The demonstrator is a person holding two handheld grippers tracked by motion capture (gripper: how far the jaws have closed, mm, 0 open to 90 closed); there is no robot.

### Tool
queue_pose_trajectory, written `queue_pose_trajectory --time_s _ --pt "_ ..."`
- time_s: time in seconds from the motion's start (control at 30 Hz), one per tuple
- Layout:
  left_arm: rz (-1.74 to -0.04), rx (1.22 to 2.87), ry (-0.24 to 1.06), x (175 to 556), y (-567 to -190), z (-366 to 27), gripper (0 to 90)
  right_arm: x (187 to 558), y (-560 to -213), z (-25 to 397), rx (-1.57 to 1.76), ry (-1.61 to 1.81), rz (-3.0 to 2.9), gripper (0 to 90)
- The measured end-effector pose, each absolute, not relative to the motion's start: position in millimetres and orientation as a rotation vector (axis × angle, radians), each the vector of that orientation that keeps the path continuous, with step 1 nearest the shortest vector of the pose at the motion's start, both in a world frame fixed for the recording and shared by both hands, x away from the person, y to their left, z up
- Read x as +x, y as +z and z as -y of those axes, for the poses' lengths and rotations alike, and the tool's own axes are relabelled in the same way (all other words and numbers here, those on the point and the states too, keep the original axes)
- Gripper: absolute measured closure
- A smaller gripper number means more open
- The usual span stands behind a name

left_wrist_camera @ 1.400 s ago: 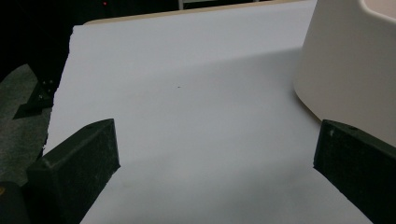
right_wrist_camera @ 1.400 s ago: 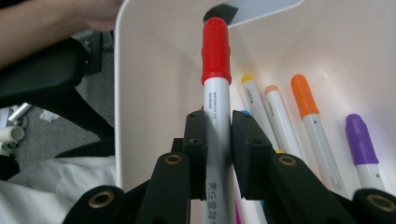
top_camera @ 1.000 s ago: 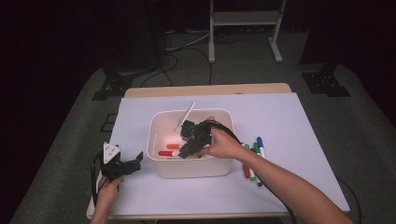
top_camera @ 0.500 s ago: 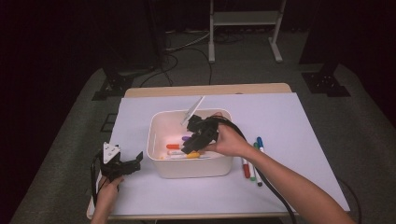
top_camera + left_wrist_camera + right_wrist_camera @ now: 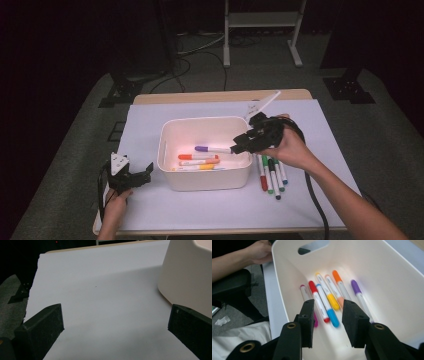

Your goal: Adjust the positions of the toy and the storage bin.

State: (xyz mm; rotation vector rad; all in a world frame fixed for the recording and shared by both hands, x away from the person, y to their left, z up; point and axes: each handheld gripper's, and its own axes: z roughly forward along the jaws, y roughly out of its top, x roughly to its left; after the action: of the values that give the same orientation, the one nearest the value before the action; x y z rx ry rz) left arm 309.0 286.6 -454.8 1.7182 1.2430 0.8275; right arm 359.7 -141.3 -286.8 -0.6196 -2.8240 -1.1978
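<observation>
White bin (image 5: pixel 387 272) holds mixed-colour markers (image 5: pixel 329 300); right tongs (image 5: pixel 327 320) parted, empty; left tongs (image 5: pixel 115 322) spread wide.

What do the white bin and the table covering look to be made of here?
The white rectangular bin looks like moulded plastic, judging by its smooth, slightly glossy walls, rounded corners and cut-out handle slot. The pale sheet covering the table looks like matte paper or thin plastic film: flat, with no sheen and a crisp edge. Which of the two is unclear.
</observation>
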Motion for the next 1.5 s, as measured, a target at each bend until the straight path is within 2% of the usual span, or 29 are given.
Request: queue_pose_trajectory --time_s 0.3,0.57,0.9,1.23,1.5 --pt "-1.247 1.717 0.827 309 -455 -287 0.0 354 -306 213 -0.838 -1.273 2.782 58.8" --pt "-1.242 1.718 0.833 309 -455 -286 0.0 355 -348 254 -1.02 -1.222 2.741 57.8" --pt "-1.243 1.717 0.831 309 -455 -286 0.0 360 -403 275 -1.232 -1.109 2.728 56.0" --pt "-1.246 1.716 0.829 309 -455 -286 0.0 369 -431 276 -1.421 -1.042 2.724 56.3" --pt "-1.247 1.717 0.825 309 -455 -287 0.0 365 -437 281 -1.507 -0.965 2.776 57.8"
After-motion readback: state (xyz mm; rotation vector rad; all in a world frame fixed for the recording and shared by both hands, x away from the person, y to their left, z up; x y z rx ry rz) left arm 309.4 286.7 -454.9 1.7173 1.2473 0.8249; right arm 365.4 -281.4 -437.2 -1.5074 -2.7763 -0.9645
